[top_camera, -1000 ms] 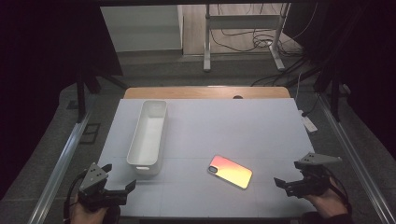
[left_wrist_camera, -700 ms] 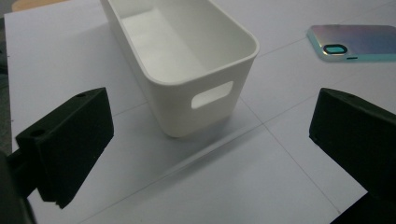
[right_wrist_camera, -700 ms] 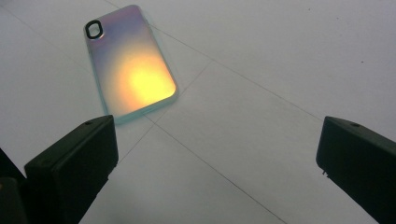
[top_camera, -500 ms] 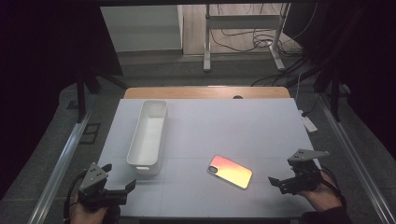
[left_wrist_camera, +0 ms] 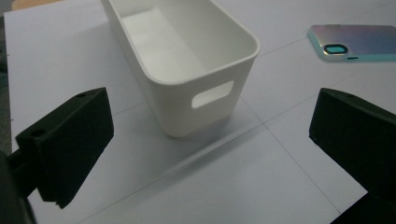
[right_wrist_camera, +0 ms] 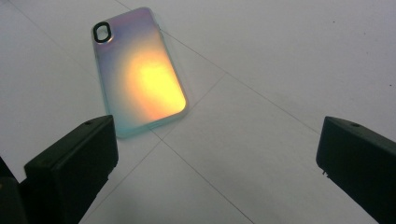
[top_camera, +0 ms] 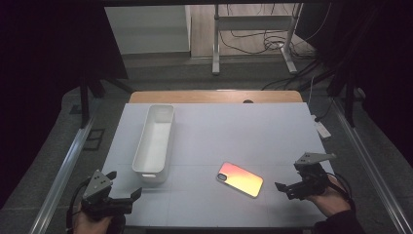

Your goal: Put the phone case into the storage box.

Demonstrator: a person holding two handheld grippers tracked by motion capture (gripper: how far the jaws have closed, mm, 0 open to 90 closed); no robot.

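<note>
Jaws wide apart, the right gripper (top_camera: 287, 187) should straddle the iridescent phone case (right_wrist_camera: 138, 70) across its narrow width, gripping squarely.

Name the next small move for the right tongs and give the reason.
Probably ease the right tongs forward and down toward the iridescent orange-and-teal phone case. They are open, and the case lies flat on the white table, just ahead of them and untouched. In the right gripper view its near end sits beside the left jaw, so a slight shift to centre it seems needed before closing.
</note>
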